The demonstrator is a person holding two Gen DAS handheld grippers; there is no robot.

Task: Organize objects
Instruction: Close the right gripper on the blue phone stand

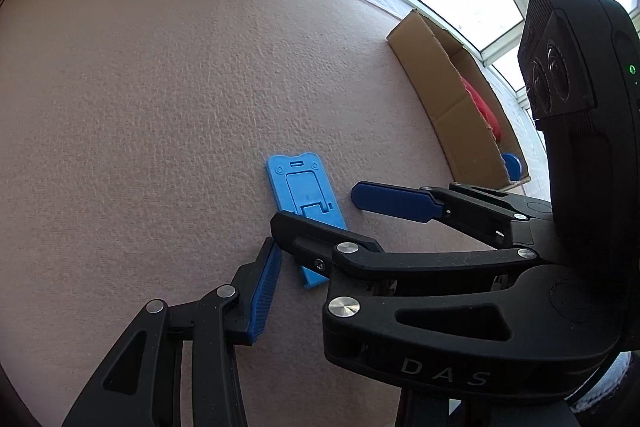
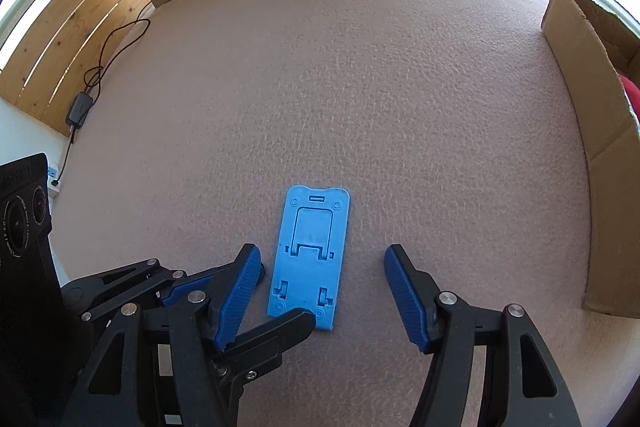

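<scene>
Right wrist view: pink mat (image 2: 360, 87), cardboard box (image 2: 592, 115) off to the right tongs' (image 2: 320, 291) right. Blue phone stand (image 2: 310, 259) lies flat between their spread pads, untouched. Left tongs (image 2: 224, 301) crowd its near corner, apparently parted, empty.

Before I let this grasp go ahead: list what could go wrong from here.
1. The blue phone stand lies flat on the table, so the right gripper may slide over it rather than catch its thin edges.
2. A finger of the left gripper already overlaps the stand's near end between the right gripper's open jaws; the two could collide.
3. The cardboard box is well to the side, so a weak grip could drop it.
</scene>
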